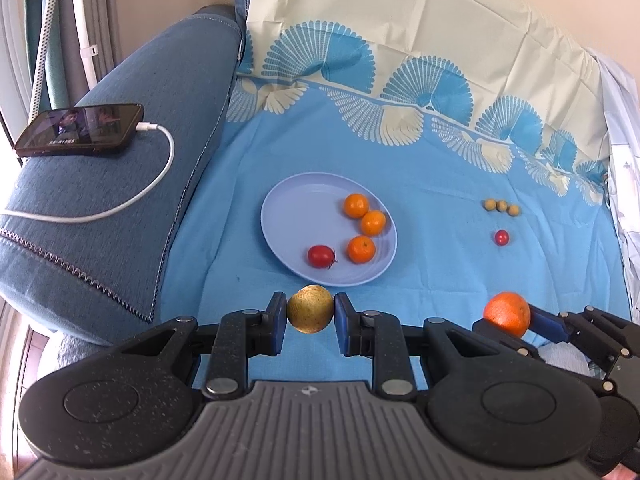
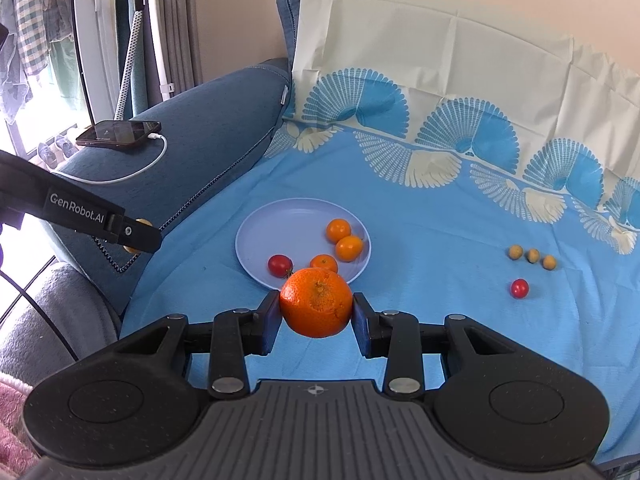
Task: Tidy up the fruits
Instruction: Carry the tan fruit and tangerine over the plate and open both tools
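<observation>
The left hand-held gripper (image 1: pixel 310 315) is clamping a small yellowish fruit (image 1: pixel 310 309), the right hand-held gripper (image 2: pixel 316 312) an orange (image 2: pixel 316 302) — both probably heading for the plate (image 1: pixel 286 216), needing gentle release.

Home living room: blue sofa (image 1: pixel 132 168), charging phone (image 1: pixel 80 130), curtains (image 2: pixel 176 20).

The right gripper (image 2: pixel 316 308) clamps a large orange (image 2: pixel 316 302) between its blue pads, above a blue cloth (image 2: pixel 440 280) with a fan pattern. Just beyond the orange lies a pale blue plate (image 2: pixel 256 236) carrying three small oranges (image 2: pixel 338 230) and a cherry tomato (image 2: pixel 280 265). Well to the right on the cloth sit three small yellowish fruits (image 2: pixel 532 255) in a row, with a second cherry tomato (image 2: pixel 519 288) near them. At left, the left gripper (image 2: pixel 134 236) reaches in, pinching a yellowish fruit. A phone (image 2: pixel 118 133) with a white cable (image 2: pixel 120 178) rests on the blue sofa arm (image 2: pixel 208 128).
</observation>
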`<move>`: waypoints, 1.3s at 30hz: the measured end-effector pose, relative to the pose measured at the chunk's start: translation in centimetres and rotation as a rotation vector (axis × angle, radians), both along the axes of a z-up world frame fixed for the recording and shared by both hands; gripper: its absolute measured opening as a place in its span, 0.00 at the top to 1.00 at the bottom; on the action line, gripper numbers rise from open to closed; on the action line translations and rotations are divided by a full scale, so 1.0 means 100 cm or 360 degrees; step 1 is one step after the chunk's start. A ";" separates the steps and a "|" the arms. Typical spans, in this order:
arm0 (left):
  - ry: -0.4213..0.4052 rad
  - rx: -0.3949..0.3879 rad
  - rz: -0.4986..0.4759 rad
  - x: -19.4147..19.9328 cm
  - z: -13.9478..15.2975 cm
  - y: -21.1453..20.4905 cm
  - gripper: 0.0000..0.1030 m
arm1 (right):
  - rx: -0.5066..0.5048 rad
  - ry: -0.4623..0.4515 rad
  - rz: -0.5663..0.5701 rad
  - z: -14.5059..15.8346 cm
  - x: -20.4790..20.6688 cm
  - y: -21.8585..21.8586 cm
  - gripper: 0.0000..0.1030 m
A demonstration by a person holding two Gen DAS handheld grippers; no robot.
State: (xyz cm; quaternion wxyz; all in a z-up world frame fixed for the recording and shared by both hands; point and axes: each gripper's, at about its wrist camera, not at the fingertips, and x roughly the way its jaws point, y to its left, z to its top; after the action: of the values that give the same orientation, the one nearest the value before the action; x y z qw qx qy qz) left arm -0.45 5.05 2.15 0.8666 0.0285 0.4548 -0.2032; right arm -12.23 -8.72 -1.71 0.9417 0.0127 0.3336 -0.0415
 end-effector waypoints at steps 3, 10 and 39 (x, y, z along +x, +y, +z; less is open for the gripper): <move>0.0002 -0.0010 0.0018 0.011 -0.001 -0.004 0.73 | -0.0001 0.0009 0.0010 -0.002 0.010 -0.002 0.62; 0.0016 0.0004 0.0035 0.046 -0.010 -0.022 0.73 | 0.0002 0.0017 0.0013 -0.009 0.042 -0.011 0.62; 0.0223 0.0268 0.0095 0.190 -0.130 -0.093 0.73 | 0.0063 0.0235 0.0081 -0.100 0.200 -0.038 0.62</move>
State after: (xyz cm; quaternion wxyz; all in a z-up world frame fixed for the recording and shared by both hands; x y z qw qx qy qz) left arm 18.56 -4.29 -10.85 0.8329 0.0734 0.5304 -0.1397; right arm 7.75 -12.51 -11.73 0.9148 0.0197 0.4032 -0.0117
